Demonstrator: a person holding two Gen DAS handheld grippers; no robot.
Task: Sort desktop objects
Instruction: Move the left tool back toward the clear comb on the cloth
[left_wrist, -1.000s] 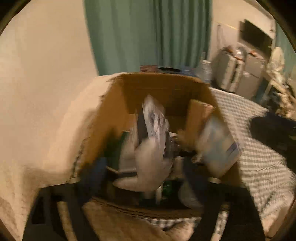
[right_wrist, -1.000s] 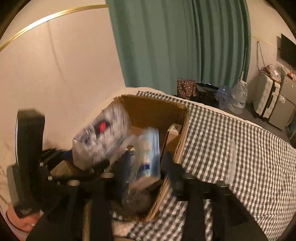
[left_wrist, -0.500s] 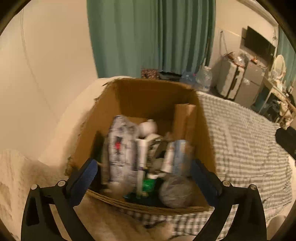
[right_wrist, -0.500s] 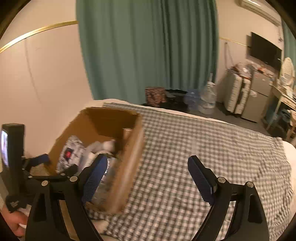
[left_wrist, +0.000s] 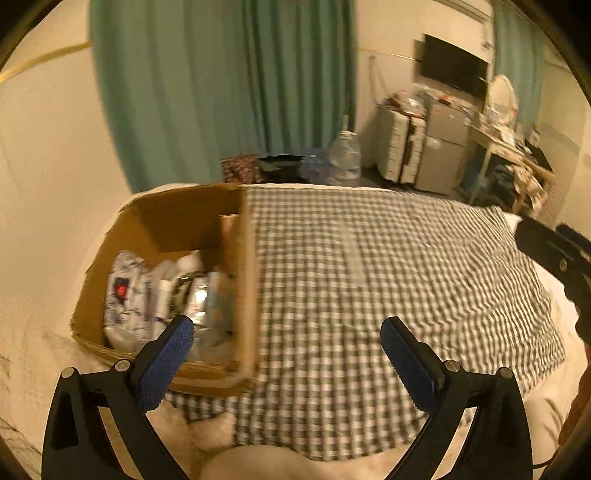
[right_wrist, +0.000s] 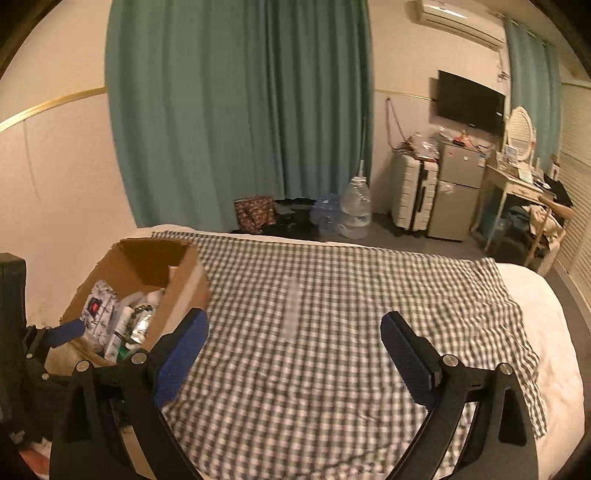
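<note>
The box (left_wrist: 247, 280) at near left is matt brown corrugated cardboard, holding glossy plastic packets (left_wrist: 125, 295). The checked cloth (right_wrist: 332, 332) looks soft woven cotton. The far curtain (right_wrist: 240, 110) is matt green fabric.

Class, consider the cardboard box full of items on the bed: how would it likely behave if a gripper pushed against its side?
The cardboard box looks well filled, so it would probably resist and drag the checked cloth into wrinkles. Its walls look thin and may bow inward. The bed under it looks soft, so it might tilt.
</note>
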